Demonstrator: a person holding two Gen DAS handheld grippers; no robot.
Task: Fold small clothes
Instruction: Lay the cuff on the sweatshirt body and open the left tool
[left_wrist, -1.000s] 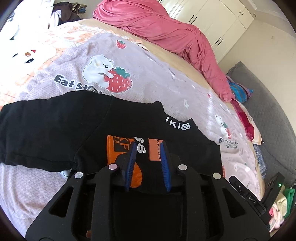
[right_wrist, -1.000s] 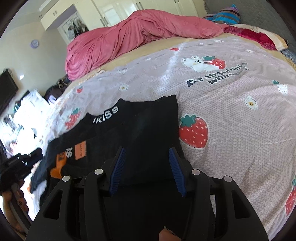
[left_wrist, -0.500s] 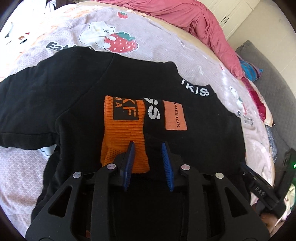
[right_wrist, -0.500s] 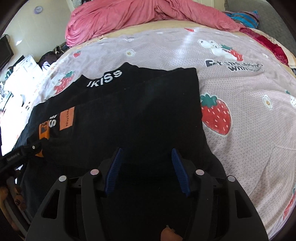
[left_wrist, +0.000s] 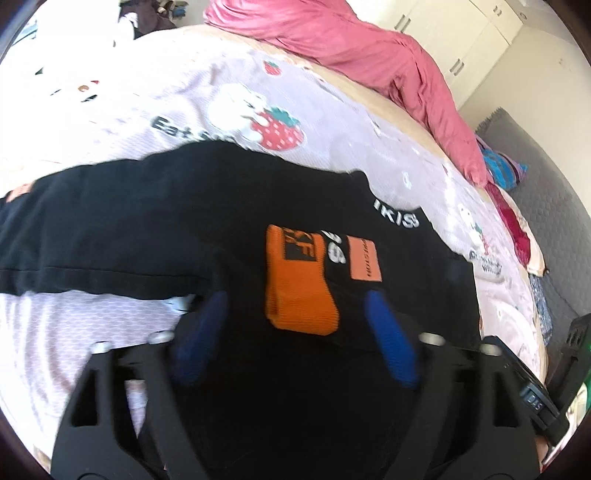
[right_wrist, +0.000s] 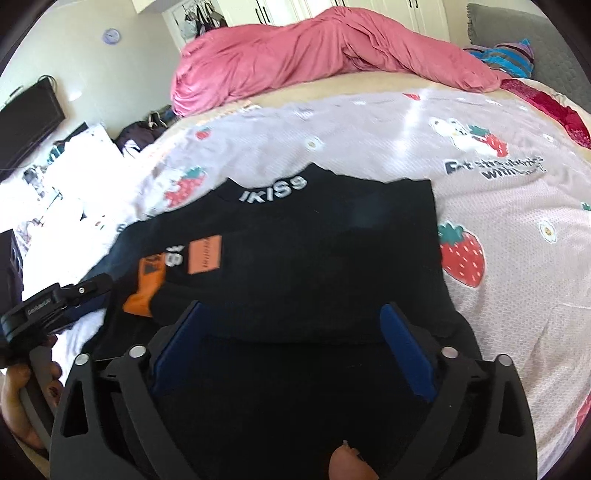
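Black knit sweater with orange patches (left_wrist: 221, 229) lies flat on the strawberry-print bedspread (right_wrist: 498, 229) near its front edge, 1 side folded over. Left gripper (left_wrist: 295, 314) jaws opening, spread over the orange cuff, pinching nothing. Right gripper (right_wrist: 291, 321) jaws opening wide above the folded black panel, pads clear of cloth.

Bedroom: wide bed under a pale lilac bedsheet printed with strawberries and white bears (right_wrist: 369, 147), a crumpled pink duvet (right_wrist: 314, 51) heaped along its far edge, and a grey quilted headboard (left_wrist: 554, 206) on one side with a blue striped cloth (right_wrist: 506, 55) near it. Behind: cream wardrobe doors with dark bar handles (left_wrist: 454, 48), off-white wall with a small round lilac clock (right_wrist: 111, 36), a black flat screen (right_wrist: 27, 118), and a pile of dark clothes (right_wrist: 144, 129) past the bed's far corner. Strong daylight; one end of the sheet is blown out white.
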